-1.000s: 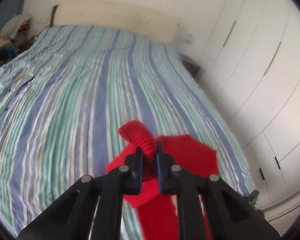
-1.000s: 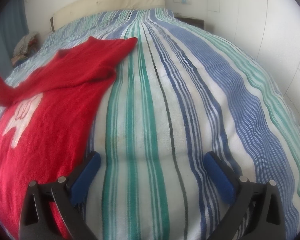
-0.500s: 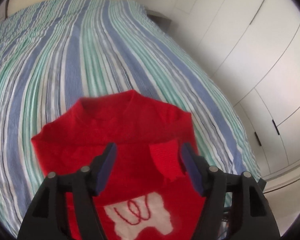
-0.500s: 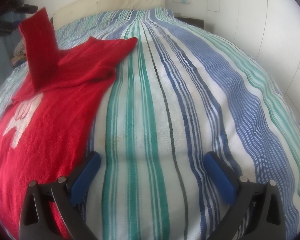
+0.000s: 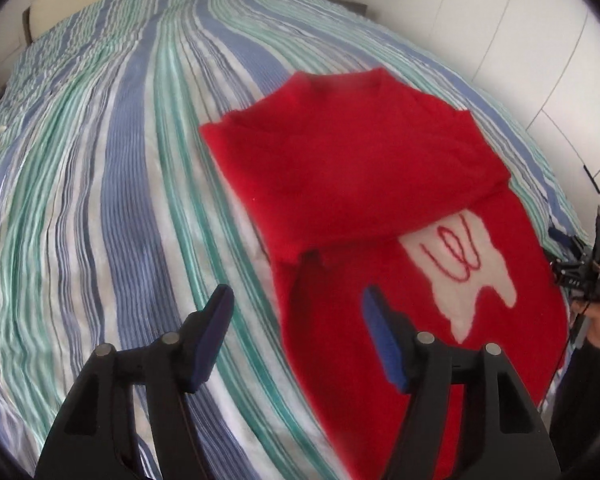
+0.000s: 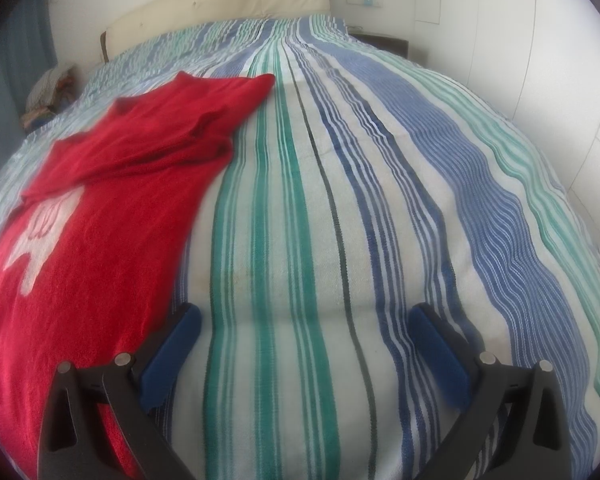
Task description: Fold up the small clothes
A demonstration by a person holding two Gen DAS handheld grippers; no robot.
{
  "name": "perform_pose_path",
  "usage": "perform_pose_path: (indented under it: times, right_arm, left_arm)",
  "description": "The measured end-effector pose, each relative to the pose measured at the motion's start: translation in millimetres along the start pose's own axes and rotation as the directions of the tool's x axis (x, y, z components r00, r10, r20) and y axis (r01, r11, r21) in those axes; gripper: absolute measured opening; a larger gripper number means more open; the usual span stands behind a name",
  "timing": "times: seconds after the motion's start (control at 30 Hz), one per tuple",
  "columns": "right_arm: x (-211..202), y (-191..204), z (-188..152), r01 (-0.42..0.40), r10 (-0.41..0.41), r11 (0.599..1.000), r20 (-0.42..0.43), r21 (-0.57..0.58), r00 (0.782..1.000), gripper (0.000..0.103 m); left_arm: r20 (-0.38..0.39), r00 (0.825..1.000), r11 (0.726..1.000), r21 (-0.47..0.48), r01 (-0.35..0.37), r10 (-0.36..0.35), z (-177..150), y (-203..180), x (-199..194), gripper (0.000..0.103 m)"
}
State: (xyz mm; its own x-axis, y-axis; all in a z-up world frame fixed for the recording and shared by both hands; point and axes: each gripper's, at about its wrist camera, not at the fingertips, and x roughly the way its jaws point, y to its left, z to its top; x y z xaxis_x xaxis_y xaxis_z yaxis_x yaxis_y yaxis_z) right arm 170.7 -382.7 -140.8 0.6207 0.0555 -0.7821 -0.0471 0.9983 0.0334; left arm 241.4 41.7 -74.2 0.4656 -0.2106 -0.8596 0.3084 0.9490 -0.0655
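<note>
Red sweater near the bed's right edge, sleeves folded in; left gripper closing on nothing, right gripper released; risks snagging loose sleeve, undoing fold.

Striped bed wide and bare right of red sweater: free passage there. Bare stripes also left of sweater. Headboard bounds far end, wardrobe doors close along right side. Right tongs near sweater's right edge.
</note>
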Motion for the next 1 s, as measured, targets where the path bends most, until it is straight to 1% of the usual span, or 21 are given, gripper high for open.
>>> perform_pose_path:
  times: [0.07, 0.13, 0.17, 0.2, 0.23, 0.27, 0.3, 0.33, 0.37, 0.43, 0.53, 0.6, 0.63, 0.73, 0.77, 0.8, 0.83, 0.87, 0.9, 1.0]
  right_arm:
    - [0.0, 0.4, -0.2, 0.002, -0.002, 1.0, 0.001, -0.001, 1.0, 0.102]
    - [-0.1, 0.7, -0.2, 0.003, -0.003, 1.0, 0.001, -0.001, 1.0, 0.102]
    - [0.3, 1.1, 0.0, 0.003, -0.003, 1.0, 0.002, -0.001, 1.0, 0.102]
    - [0.2, 1.5, 0.0, 0.004, -0.004, 1.0, 0.002, -0.001, 1.0, 0.102]
    - [0.1, 1.7, -0.1, 0.005, -0.005, 1.0, 0.003, -0.001, 1.0, 0.102]
    - [0.2, 2.0, -0.1, 0.005, -0.005, 1.0, 0.003, -0.001, 1.0, 0.102]
    - [0.1, 1.9, -0.2, 0.004, -0.004, 1.0, 0.002, -0.001, 1.0, 0.102]
    - [0.1, 2.2, -0.3, 0.004, -0.004, 1.0, 0.002, -0.001, 1.0, 0.102]
    - [0.2, 1.8, -0.2, 0.004, -0.004, 1.0, 0.002, -0.001, 1.0, 0.102]
    - [0.2, 2.1, -0.3, 0.004, -0.004, 1.0, 0.003, -0.001, 1.0, 0.102]
    - [0.2, 2.0, -0.3, 0.004, -0.004, 1.0, 0.002, -0.001, 1.0, 0.102]
    - [0.2, 2.0, -0.2, 0.004, -0.004, 1.0, 0.003, 0.0, 1.0, 0.102]
    - [0.3, 2.0, -0.2, 0.004, -0.004, 1.0, 0.002, 0.0, 1.0, 0.102]
    - [0.3, 2.0, -0.2, 0.005, -0.005, 1.0, 0.003, -0.001, 1.0, 0.102]
    - [0.4, 2.1, -0.1, 0.004, -0.004, 1.0, 0.003, 0.0, 1.0, 0.102]
    - [0.3, 2.5, -0.2, 0.004, -0.004, 1.0, 0.003, 0.0, 1.0, 0.102]
    - [0.4, 2.1, -0.1, 0.004, -0.004, 1.0, 0.002, 0.0, 1.0, 0.102]
    - [0.5, 2.1, -0.1, 0.004, -0.004, 1.0, 0.002, 0.0, 1.0, 0.102]
    - [0.4, 2.3, -0.1, 0.004, -0.004, 1.0, 0.002, 0.0, 1.0, 0.102]
    - [0.5, 2.5, 0.0, 0.004, -0.004, 1.0, 0.002, 0.0, 1.0, 0.103]
  left_arm:
    - [0.015, 0.999, 0.999, 0.016, -0.039, 0.039, -1.1, -7.0, 15.5, 0.062]
    - [0.034, 0.995, 0.996, -0.012, -0.09, 0.091, 1.5, -7.9, 28.9, 0.05]
    - [0.047, 0.992, 0.992, -0.042, -0.119, 0.121, 1.8, -3.8, 32.7, 0.033]
    - [0.069, 0.987, 0.987, -0.081, -0.137, 0.143, 3.2, 1.8, 34.5, 0.007]
    - [0.093, 0.982, 0.979, -0.132, -0.153, 0.166, 2.4, 7.3, 33.3, 0.007]
    - [0.12, 0.972, 0.967, -0.184, -0.177, 0.201, -1.3, 15.0, 29.8, 0.006]
    - [0.138, 0.966, 0.955, -0.237, -0.18, 0.217, -6.8, 21.0, 26.6, 0.005]
    - [0.147, 0.966, 0.945, -0.283, -0.164, 0.212, -14.4, 26.0, 24.5, 0.005]
    - [0.146, 0.967, 0.939, -0.305, -0.158, 0.21, -22.1, 29.5, 25.0, 0.005]
    - [0.127, 0.971, 0.937, -0.314, -0.153, 0.201, -35.0, 32.3, 31.2, 0.005]
    - [0.121, 0.975, 0.929, -0.345, -0.135, 0.186, -37.1, 35.5, 34.7, 0.006]
    - [0.11, 0.98, 0.921, -0.371, -0.117, 0.168, -35.7, 39.7, 37.8, 0.011]
    - [0.111, 0.981, 0.919, -0.38, -0.105, 0.158, -36.1, 41.4, 37.5, 0.011]
    - [0.112, 0.987, 0.918, -0.392, -0.059, 0.111, -40.9, 44.3, 31.2, 0.02]
    - [0.109, 0.989, 0.918, -0.392, -0.053, 0.103, -44.2, 44.4, 27.0, 0.027]
    - [0.101, 0.99, 0.918, -0.393, -0.051, 0.099, -48.3, 44.5, 21.7, 0.038]
    - [0.097, 0.991, 0.918, -0.394, -0.051, 0.096, -52.8, 44.3, 15.3, 0.047]
    - [0.096, 0.99, 0.918, -0.394, -0.056, 0.102, -57.7, 44.2, 7.5, 0.065]
    - [0.098, 0.988, 0.917, -0.391, -0.071, 0.118, -62.7, 44.4, -0.7, 0.079]
    - [0.117, 0.977, 0.919, -0.373, -0.125, 0.18, -76.0, 51.0, -23.3, 0.089]
